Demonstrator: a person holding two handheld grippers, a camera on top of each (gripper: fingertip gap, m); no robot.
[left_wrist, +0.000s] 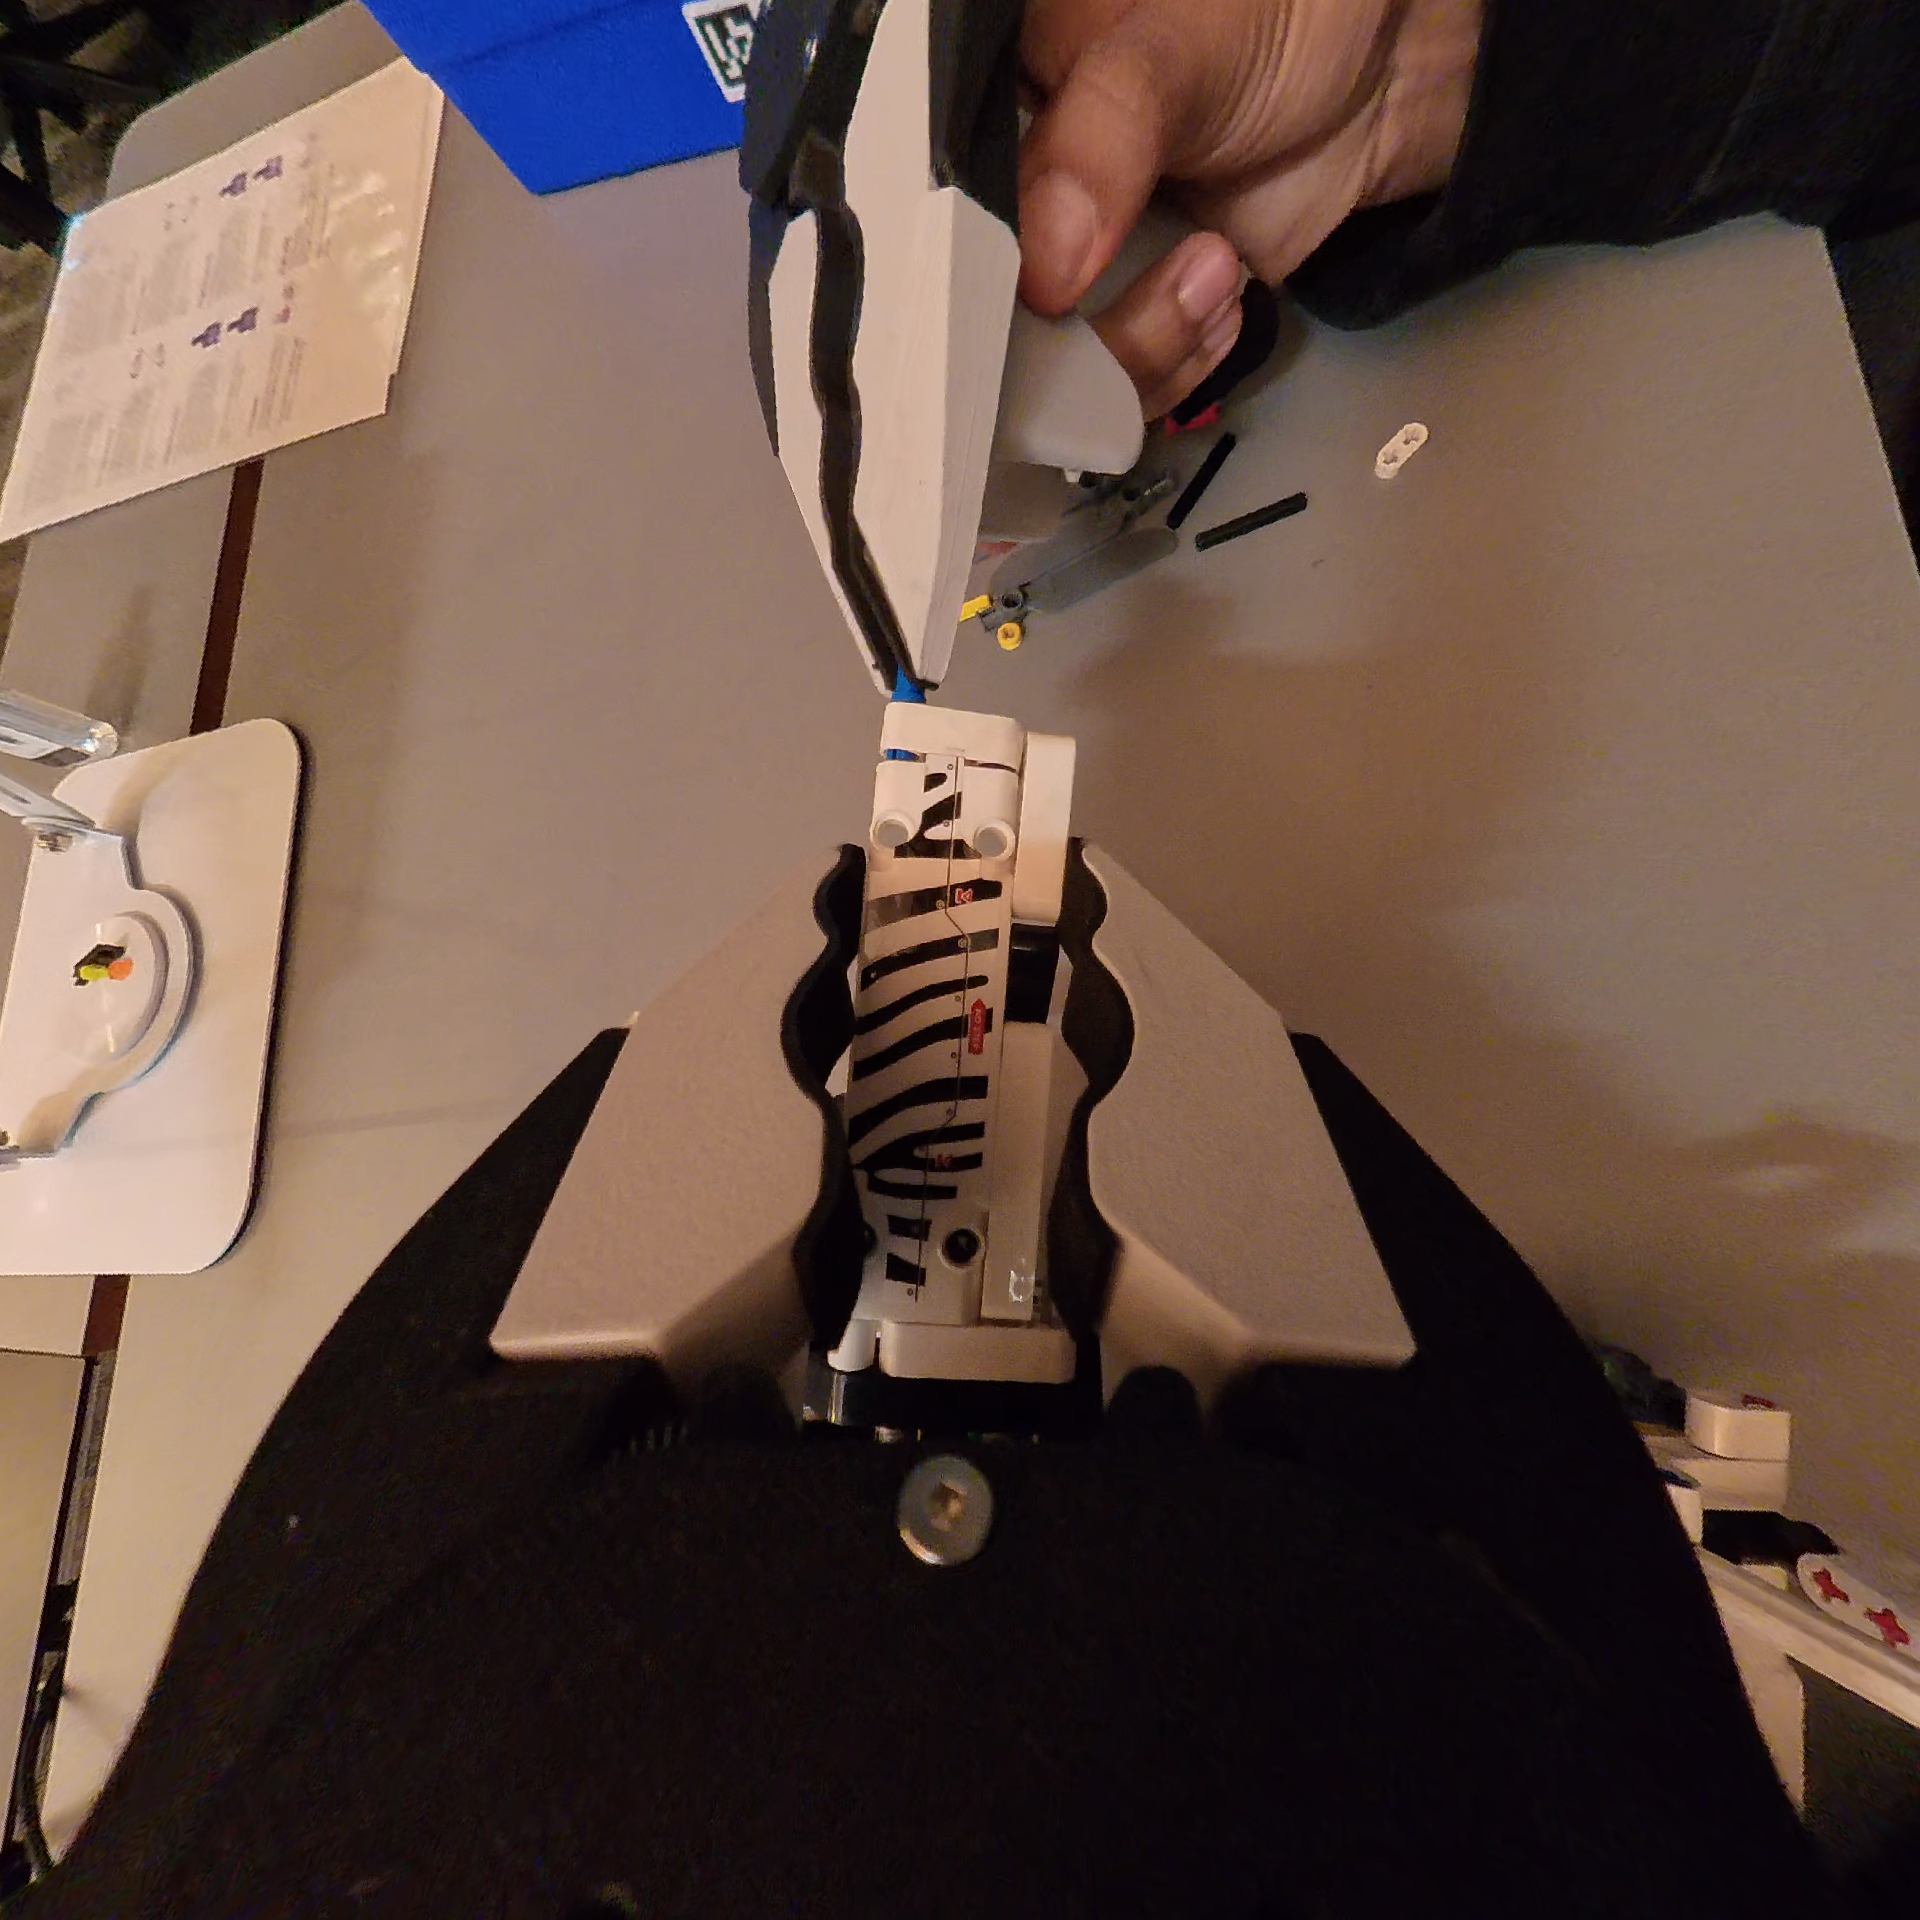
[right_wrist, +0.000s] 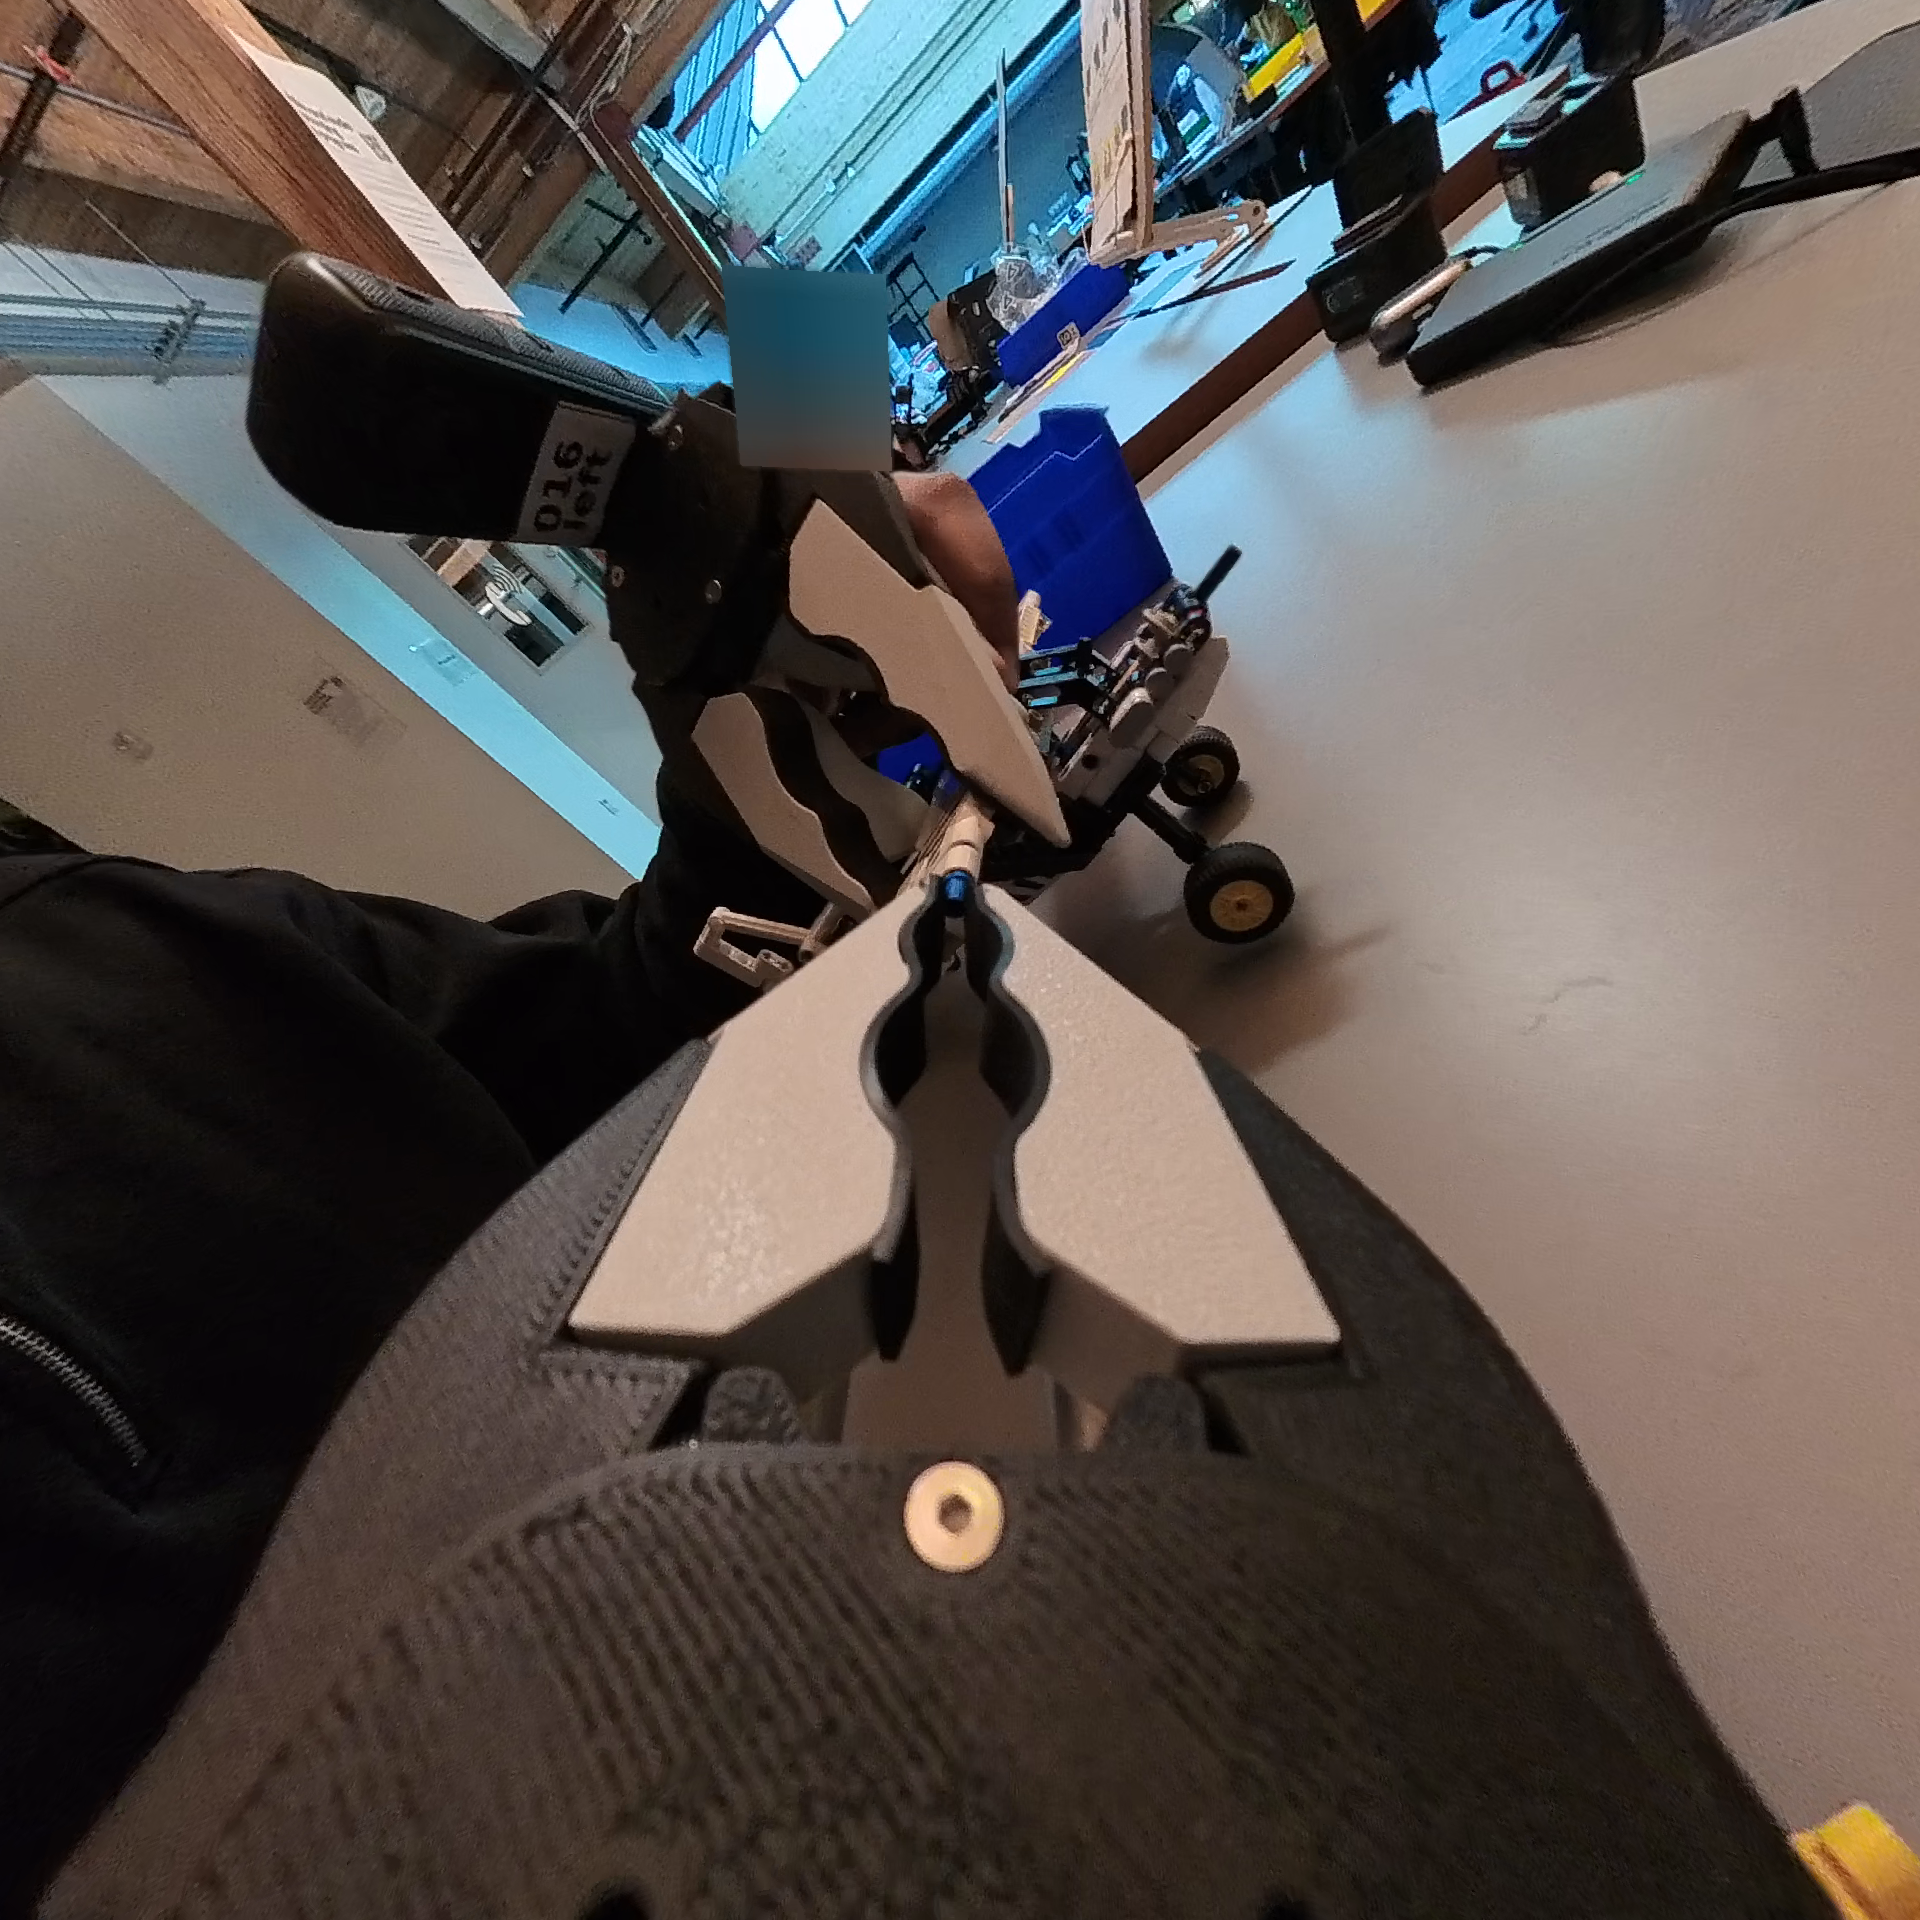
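bench (left_wrist: 540, 644): grey top, carries everything; printed sheets (left_wrist: 218, 301) at its far left corner, blue bin (left_wrist: 582, 94) at the far edge.
wheeled model (right_wrist: 1153, 707): partly built brick vehicle standing on the bench behind both grippers; only the right wrist view shows it.
left gripper (left_wrist: 961, 883): jaws part open, pads pressed on both flanks of a white zebra-striped brick assembly (left_wrist: 935, 1039), held off the bench and pointing toward the far edge.
right gripper (right_wrist: 951, 914): tips nearly closed, pinching a small blue pin (right_wrist: 954, 889) at the very ends; pin sits at the assembly's far end.
loose parts (left_wrist: 1195, 509): black axles, grey beam, yellow bits, toward the right edge.
risk, pin: tip-only pinch, so side load could twist it out or cock it in the hole.
risk, assembly: push along its length may slide it back through the pads.
view gap: left wrist view shows stripes and pin entry; right wrist view shows the pinch end-on.
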